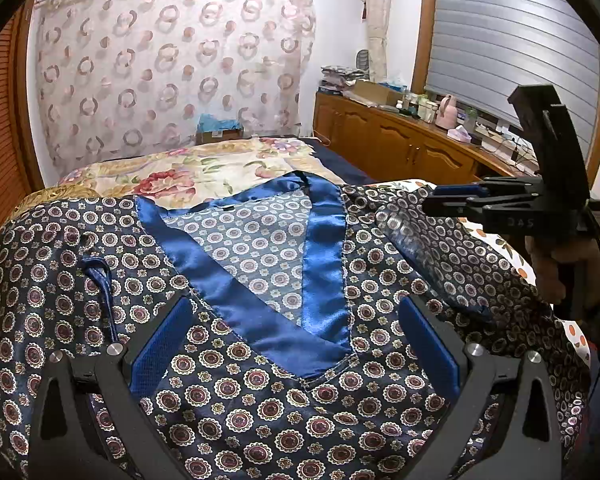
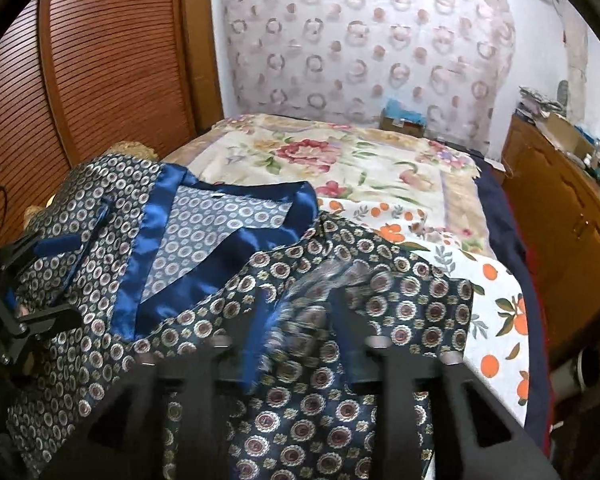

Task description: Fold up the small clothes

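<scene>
A dark blue satin garment with a round medallion print and a shiny blue V-neck band lies spread on the bed. My left gripper is open just above its chest, its blue pads wide apart on either side of the neckline's point. My right gripper is shut on a bunched fold of the garment's sleeve and holds it up. The right gripper also shows in the left wrist view, at the right above the sleeve. The left gripper shows at the left edge of the right wrist view.
The bed has a floral cover and an orange-print sheet. A wooden cabinet loaded with bottles and boxes runs along the right wall. A patterned curtain hangs behind the bed, a slatted wooden door at the left.
</scene>
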Demonstrator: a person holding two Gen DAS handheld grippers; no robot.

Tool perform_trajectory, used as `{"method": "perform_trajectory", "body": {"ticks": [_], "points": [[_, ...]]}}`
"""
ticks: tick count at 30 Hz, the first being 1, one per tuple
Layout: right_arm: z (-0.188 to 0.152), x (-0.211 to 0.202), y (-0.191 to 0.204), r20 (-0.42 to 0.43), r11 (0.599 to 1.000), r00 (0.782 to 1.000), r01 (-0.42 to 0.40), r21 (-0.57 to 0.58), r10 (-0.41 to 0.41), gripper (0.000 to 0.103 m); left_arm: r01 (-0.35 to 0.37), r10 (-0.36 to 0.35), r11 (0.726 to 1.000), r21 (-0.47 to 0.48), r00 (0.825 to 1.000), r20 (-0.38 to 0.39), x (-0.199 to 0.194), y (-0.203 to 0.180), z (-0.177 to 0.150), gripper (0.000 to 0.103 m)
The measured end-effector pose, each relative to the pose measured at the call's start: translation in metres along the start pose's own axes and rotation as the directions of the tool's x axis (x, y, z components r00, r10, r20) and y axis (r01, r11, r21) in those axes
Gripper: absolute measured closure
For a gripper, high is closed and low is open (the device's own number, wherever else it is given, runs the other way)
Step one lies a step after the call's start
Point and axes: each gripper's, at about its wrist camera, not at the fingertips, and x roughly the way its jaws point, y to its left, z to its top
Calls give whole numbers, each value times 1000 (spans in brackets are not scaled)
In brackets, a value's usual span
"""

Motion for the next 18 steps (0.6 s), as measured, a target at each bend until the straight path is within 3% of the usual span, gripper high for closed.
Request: {"method": "perform_trajectory", "body": {"ticks": [9,13,18], "points": [[-16,7,-41,-48,988,988,148,41,-146,44,-15,15,1000,1,1000,11,-3,0,1,0],[-29,30,-61,-133,981,976,182,67,-172,39,-32,32,999,5,999,11,-1,1,2,0],[-33,39,-67,-128,981,980,168,96,-155,37,-56,56,998,7,998,13,1,3,2,0]]}}
